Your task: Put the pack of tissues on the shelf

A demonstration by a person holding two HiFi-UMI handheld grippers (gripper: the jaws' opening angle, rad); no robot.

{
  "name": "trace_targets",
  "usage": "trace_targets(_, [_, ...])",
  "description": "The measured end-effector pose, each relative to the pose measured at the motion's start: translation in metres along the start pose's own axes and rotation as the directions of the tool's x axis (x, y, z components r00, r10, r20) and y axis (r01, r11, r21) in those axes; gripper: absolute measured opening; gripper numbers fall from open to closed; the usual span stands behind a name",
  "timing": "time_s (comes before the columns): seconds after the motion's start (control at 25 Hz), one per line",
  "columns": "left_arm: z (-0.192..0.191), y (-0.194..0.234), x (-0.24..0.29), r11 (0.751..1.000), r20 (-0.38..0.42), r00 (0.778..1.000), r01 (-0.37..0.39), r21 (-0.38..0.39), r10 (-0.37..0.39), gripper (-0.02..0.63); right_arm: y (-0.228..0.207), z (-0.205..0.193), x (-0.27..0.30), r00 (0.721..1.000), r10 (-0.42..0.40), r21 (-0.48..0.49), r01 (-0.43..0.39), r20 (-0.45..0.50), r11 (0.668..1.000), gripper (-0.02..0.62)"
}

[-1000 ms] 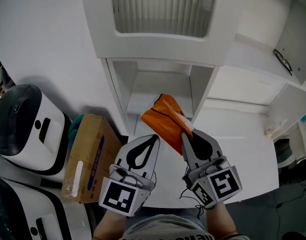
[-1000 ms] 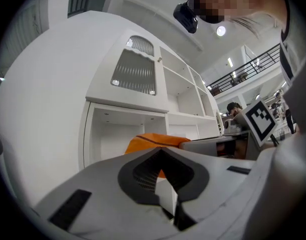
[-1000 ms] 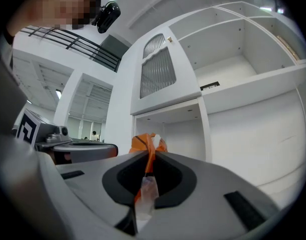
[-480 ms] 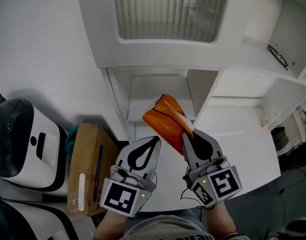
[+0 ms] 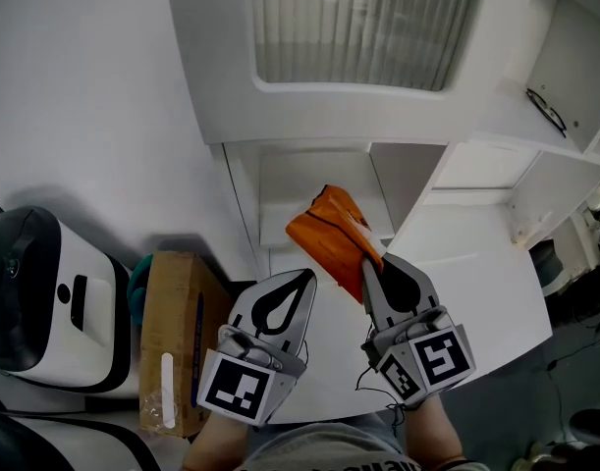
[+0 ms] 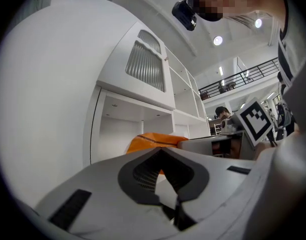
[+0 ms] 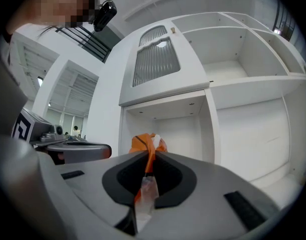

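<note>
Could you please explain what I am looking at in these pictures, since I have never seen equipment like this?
There is no robot here: a person holds a two-jaw gripper in each hand. The head view comes from a camera on the person's head, looking down. The two gripper views come from cameras riding on each gripper, looking along its jaws. The right gripper is shut on the wrapper edge of an orange pack of tissues, held up in front of an open compartment of a white shelf unit. The left gripper is shut with nothing in it. Down to the left stand a cardboard box and a white machine.
</note>
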State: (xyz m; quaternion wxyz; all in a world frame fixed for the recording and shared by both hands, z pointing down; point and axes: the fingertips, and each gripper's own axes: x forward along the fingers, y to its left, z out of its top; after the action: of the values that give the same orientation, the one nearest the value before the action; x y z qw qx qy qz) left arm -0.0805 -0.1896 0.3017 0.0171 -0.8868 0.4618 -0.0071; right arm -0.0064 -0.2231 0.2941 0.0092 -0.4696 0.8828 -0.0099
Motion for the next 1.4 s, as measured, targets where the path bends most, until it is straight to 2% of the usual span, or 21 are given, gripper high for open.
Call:
trace_targets(0.44, [-0.010,0.022,0.010,0.999,-0.008,1.000,0.028,-0.031,-0.028,0.040,-0.008,0.003,0.031,0.999,-0.040,-0.033,0.039,-0.016,0.999,0.026])
trace_targets(0.84, [-0.021,0.045,0.015,0.998,-0.030,1.000,-0.001,-0.060,-0.001,0.040,-0.020,0.000,0.067,0.998,-0.052,-0.048,0.051,-0.033,0.998,0.026])
trace_targets(1.0, [-0.024,0.053,0.013,0.997,-0.043,0.999,-0.025,-0.069,0.022,0.040,-0.033,0.009,0.096,0.998,-0.057,-0.069,0.057,-0.008,0.996,0.028])
trace_targets(1.12, [-0.027,0.059,0.010,0.996,-0.053,0.998,-0.044,-0.072,0.041,0.040,-0.048,0.013,0.121,0.996,-0.084,-0.077,0.082,-0.012,0.994,0.062])
trace_targets(1.4, [-0.031,0.065,0.005,0.995,-0.057,0.996,-0.070,-0.071,0.066,0.040,-0.054,0.005,0.120,0.995,-0.103,-0.069,0.101,-0.015,0.992,0.156])
